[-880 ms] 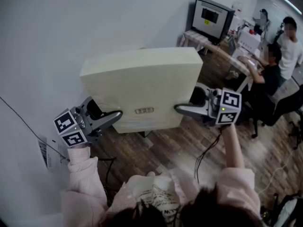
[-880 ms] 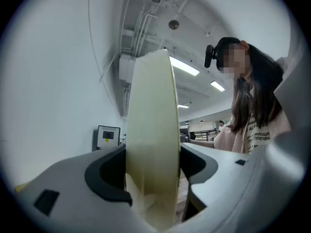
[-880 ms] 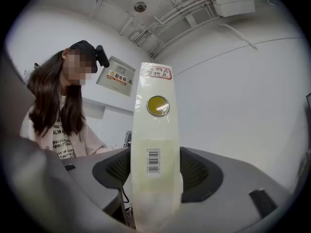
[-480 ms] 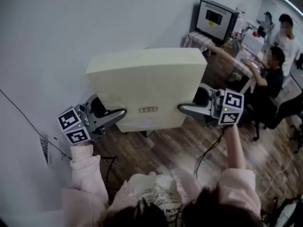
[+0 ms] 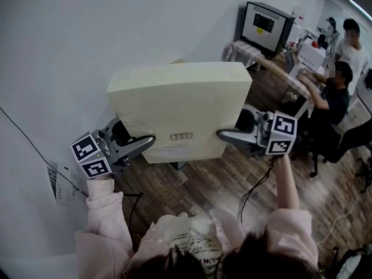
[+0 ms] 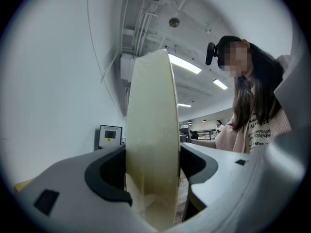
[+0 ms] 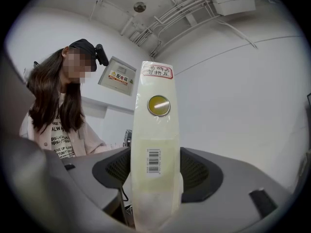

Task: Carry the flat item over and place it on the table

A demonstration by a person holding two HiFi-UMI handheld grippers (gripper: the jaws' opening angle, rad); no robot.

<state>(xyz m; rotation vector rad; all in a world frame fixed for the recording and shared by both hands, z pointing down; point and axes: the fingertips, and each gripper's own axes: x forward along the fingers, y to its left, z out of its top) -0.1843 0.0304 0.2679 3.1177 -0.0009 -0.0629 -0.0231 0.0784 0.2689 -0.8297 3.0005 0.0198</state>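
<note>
White wall point(image 5: 87, 39) across the left of the frame, wood floor point(image 5: 215, 179) below, and at the upper right a bench point(image 5: 250, 50) carrying a dark monitor point(image 5: 265, 23), with two people point(image 5: 337, 86) at it. Centre frame, up in the air, is the flat cream pad point(image 5: 183, 109), a thick square slab held on edge, well apart from that bench. The left claw point(image 5: 150, 139) bites its lower left edge, and the left gripper view shows both dark pads pressed hard against the slab's two faces, jaws spread wide to take its thickness. Same story lower right: the right claw point(image 5: 221, 134) is clamped on the opposite edge, pads tight to either side. In the right gripper view the slab's narrow edge runs straight up the middle, carrying a barcode label point(image 7: 153, 161), a round yellow sticker point(image 7: 159, 105) above it and a red-bordered tag point(image 7: 157, 72) at the top. Clear plastic wrap point(image 7: 156, 203) crinkles around the pad's lower end; the pad sits sealed inside it. Behind, the person's pink sleeves point(image 5: 102, 225) fill the bottom of the head view.
</note>
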